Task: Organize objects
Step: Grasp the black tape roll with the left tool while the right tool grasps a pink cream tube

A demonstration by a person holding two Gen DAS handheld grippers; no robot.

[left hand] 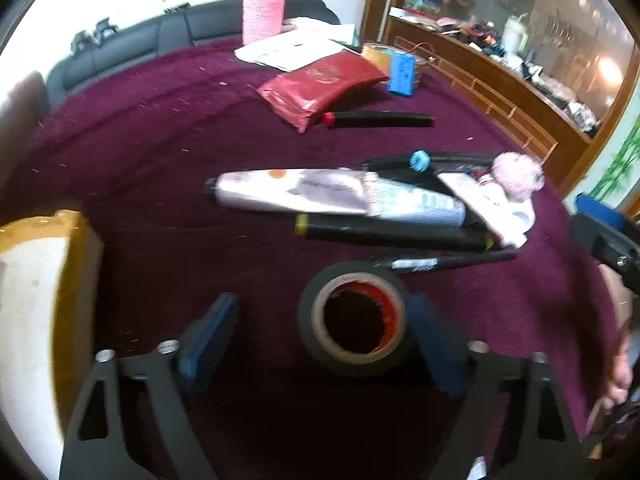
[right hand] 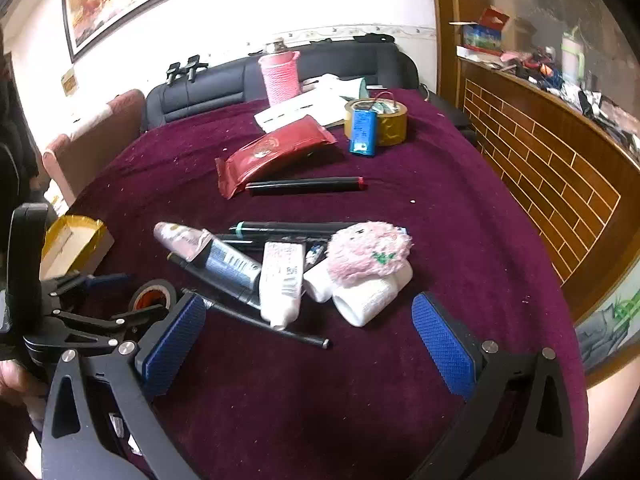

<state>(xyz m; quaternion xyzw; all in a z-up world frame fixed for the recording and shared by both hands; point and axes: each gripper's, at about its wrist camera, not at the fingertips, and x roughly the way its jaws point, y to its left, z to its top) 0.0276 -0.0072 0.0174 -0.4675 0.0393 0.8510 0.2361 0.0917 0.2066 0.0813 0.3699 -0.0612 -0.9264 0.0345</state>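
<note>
left tongs [left hand: 326, 336] parted around black tape roll [left hand: 356, 320] (right pad touching) | right tongs [right hand: 308, 344] wide, empty

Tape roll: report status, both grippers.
Left gripper open, black tape roll between its fingers, touching one pad. Right gripper open, empty. Black pen close behind the roll.

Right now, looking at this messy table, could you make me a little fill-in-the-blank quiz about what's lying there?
1. The left gripper has a roll of black ____ between its fingers.
2. The table wears a cloth coloured ____.
3. The marker beside the red pouch has a ____ cap.
4. The right gripper holds ____.

Missing words: tape; purple; red; nothing
</note>
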